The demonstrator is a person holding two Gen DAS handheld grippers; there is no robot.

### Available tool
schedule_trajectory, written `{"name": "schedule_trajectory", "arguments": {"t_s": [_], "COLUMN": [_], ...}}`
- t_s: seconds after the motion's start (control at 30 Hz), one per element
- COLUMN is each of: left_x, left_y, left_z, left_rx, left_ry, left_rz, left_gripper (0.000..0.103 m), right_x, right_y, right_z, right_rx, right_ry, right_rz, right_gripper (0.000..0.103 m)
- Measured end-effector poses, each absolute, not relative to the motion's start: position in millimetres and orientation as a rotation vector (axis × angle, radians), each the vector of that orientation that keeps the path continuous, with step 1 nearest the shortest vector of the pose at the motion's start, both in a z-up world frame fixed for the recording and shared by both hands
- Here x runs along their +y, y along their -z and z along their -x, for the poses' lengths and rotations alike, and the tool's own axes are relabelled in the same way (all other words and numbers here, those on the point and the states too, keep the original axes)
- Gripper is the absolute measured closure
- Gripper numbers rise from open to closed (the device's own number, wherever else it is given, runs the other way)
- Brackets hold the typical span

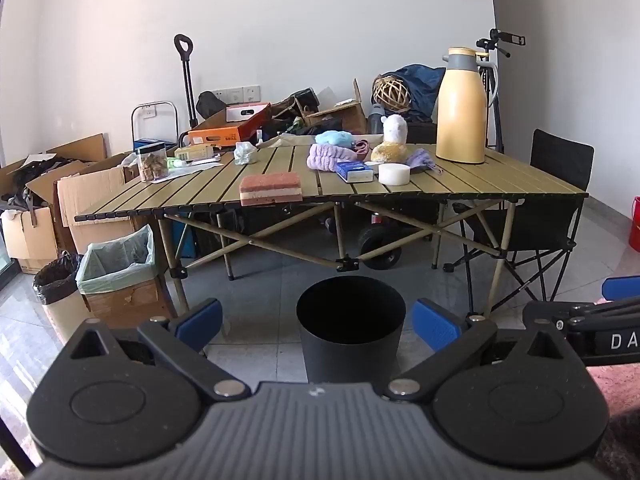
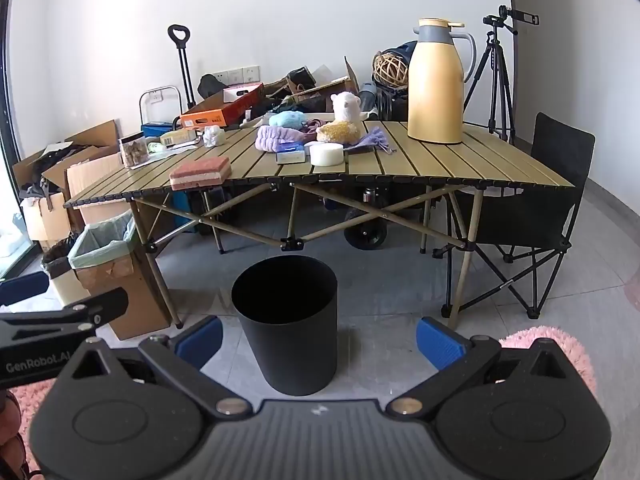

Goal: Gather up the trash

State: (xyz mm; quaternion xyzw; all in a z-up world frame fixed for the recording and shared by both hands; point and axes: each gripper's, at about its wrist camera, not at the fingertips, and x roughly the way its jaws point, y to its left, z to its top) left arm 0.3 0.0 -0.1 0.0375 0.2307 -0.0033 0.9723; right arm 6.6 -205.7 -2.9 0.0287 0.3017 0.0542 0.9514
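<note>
Trash here looks like the crumpled wad [image 1: 245,153] at 11 o'clock on the table [image 1: 460,184], near the far edge beside the jar [image 1: 152,161]; soft, light, crushable, I judge, so a pinch across its middle should do. The bin [image 1: 350,328] stands on the floor at 12 o'clock, just before the table's near edge, mouth open. Left gripper [image 1: 316,326] and right gripper [image 2: 318,340] hang low, both spread wide and holding nothing. Open floor around the bin; the sponge [image 1: 271,188] sits at the table's near edge.
</note>
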Motion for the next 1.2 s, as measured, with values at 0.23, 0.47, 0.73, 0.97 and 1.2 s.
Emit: {"name": "schedule_trajectory", "arguments": {"t_s": [0.23, 0.47, 0.73, 0.97, 1.2], "left_x": [3.7, 2.6, 2.3, 2.8, 5.8], "left_y": [-1.5, -0.4, -1.6, -1.5, -1.7], "left_z": [2.3, 0.5, 0.6, 0.6, 1.3], "left_rx": [0.457, 0.459, 0.457, 0.456, 0.459], "left_ry": [0.018, 0.018, 0.018, 0.019, 0.019], "left_rz": [-0.057, -0.050, -0.047, -0.045, -0.047], "left_gripper": [0.000, 0.000, 0.000, 0.000, 0.000], "right_x": [-205.7, -206.0, -205.8, -205.9, -205.0], "right_y": [2.7, 1.9, -0.4, -0.3, -2.2], "right_z": [-6.0, -5.2, -6.4, -5.6, -4.9], "right_rx": [0.610, 0.609, 0.606, 0.603, 0.601], "right_ry": [-0.113, -0.112, -0.111, -0.112, -0.110], "right_rz": [-0.062, -0.065, -0.062, -0.063, -0.063], "right_gripper": [0.000, 0.000, 0.000, 0.000, 0.000]}}
